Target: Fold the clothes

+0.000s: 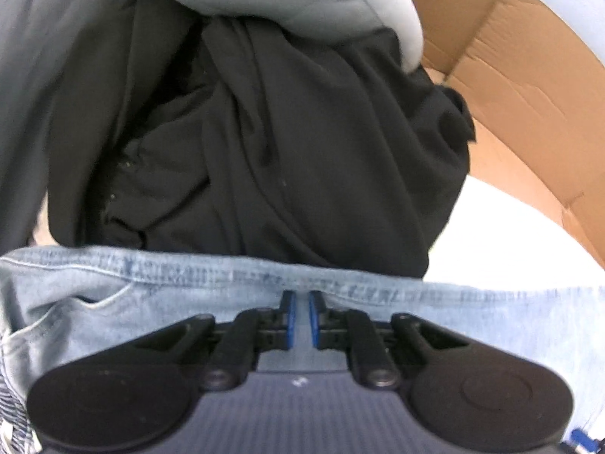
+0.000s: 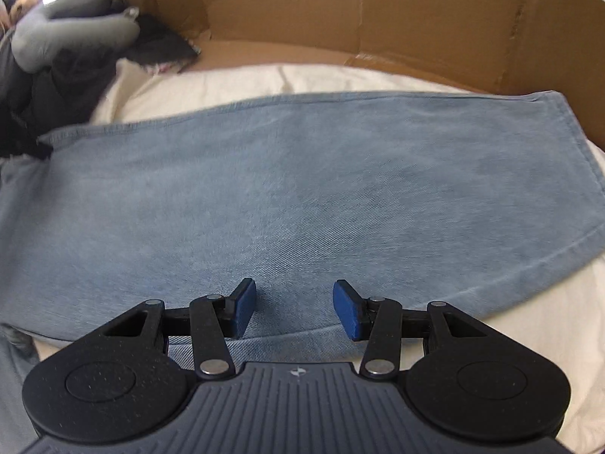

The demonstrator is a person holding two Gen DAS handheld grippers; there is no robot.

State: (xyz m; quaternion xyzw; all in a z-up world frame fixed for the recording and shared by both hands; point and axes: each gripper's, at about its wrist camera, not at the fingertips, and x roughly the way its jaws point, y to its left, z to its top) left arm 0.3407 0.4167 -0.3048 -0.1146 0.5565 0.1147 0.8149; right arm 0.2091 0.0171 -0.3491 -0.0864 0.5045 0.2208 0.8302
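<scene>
Nearest the lens in the left wrist view, the left gripper [image 1: 301, 312] has its blue pads drawn almost together, pinching the stitched edge of the light blue jeans [image 1: 151, 295]; denim shows in the narrow slit between them. Just beyond the fingertips lies a heap of black clothing [image 1: 287, 159], with a grey garment [image 1: 302, 0] on top of it at the far side. To the right of that heap stands a cardboard wall [image 1: 529, 87].

In the right wrist view, the right gripper [image 2: 294, 308] hangs with its jaws apart, nothing between them, over a trouser leg of the jeans [image 2: 302, 174]. That leg is spread flat on a cream sheet [image 2: 529, 340], its hem away to the right. Cardboard stands beyond it.
</scene>
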